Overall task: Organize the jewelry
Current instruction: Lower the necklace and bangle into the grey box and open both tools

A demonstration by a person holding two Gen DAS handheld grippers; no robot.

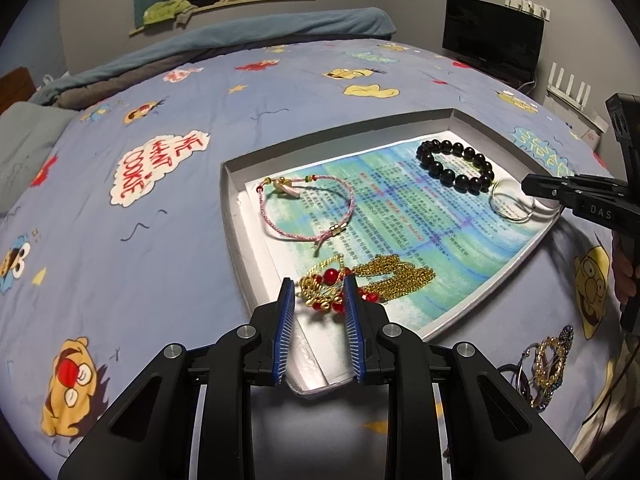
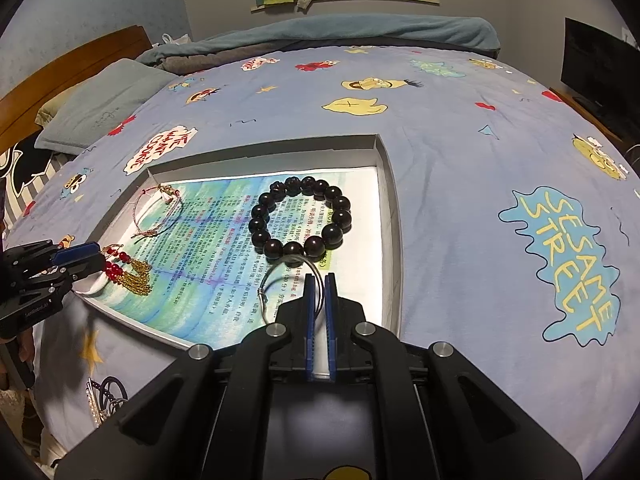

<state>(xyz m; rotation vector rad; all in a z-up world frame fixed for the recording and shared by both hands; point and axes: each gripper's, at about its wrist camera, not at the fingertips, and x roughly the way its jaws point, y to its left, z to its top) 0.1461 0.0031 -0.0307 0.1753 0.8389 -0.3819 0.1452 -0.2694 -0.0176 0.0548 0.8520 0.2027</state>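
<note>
The left tongs (image 1: 319,286) clamp the light, limp, snag-prone gold-and-red necklace (image 1: 360,280) at the tray's (image 1: 236,216) near edge, best held by its beaded end, while the right tongs (image 2: 319,280) pinch the stiff, slippery wire bangle (image 2: 280,276).

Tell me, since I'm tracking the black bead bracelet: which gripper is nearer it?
Right. The right gripper sits just below the black bead bracelet, shut on the silver wire bangle. The left gripper is across the tray, at the gold-and-red piece.
</note>
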